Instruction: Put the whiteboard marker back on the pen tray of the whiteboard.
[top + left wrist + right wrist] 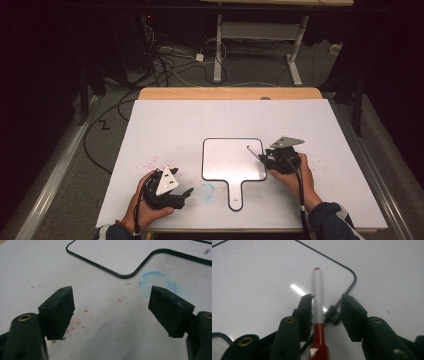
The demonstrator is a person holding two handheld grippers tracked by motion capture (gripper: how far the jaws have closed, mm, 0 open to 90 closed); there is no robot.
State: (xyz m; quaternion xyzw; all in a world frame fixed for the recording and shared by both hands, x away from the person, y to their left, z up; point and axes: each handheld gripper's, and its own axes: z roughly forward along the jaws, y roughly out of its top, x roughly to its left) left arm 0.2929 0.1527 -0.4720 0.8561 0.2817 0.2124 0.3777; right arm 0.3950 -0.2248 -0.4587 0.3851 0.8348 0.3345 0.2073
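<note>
Keep left gripper [110, 312] parked near, jaws wide, gripping nothing. Re-seat red marker [318, 305]: lies between parted jaws of right gripper [325, 315], touching 1 pad, tip over small whiteboard [220, 150], right side. Close squarely before writing.

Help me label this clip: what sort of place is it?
Probably a dim lab: white-topped table, handled whiteboard, loose floor cables, second desk frame.

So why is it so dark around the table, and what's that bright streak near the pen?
High view: light falls on the white table, the floor behind stays dim. Right gripper view: the streak is lamp glare on the glossy board beside the pen. Left gripper view: near claw slightly soft.
</note>
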